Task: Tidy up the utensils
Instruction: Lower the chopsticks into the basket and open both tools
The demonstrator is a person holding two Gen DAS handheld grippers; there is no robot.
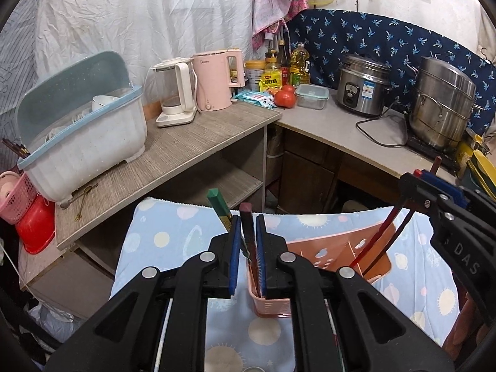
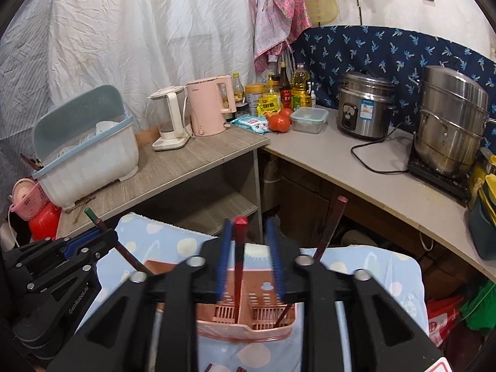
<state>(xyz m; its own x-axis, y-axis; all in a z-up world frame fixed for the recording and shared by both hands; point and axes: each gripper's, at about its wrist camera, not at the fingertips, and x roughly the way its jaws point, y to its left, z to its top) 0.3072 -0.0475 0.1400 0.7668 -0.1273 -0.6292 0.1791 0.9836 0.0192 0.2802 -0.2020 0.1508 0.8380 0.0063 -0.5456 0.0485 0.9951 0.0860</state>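
A pink slotted utensil holder (image 1: 272, 303) (image 2: 248, 316) stands on a blue space-print cloth (image 1: 161, 241). My left gripper (image 1: 248, 232) is shut on a dark maroon chopstick (image 1: 247, 226) that stands in the holder; a green-tipped chopstick (image 1: 218, 203) leans just left of it. My right gripper (image 2: 249, 235) is open around a red-tipped chopstick (image 2: 239, 241) that stands in the holder, with gaps on both sides. A dark chopstick (image 2: 333, 226) leans out of the holder's right side. The right gripper also shows in the left wrist view (image 1: 415, 183), with red chopsticks (image 1: 378, 232) below it.
A blue-and-white dish rack (image 1: 83, 136) stands on the wooden shelf table (image 1: 192, 145) with two kettles (image 1: 214, 80). A rice cooker (image 1: 362, 90) and a steel pot (image 1: 440, 105) stand on the counter (image 2: 356, 167) to the right. Pink basket (image 1: 15, 195) at left.
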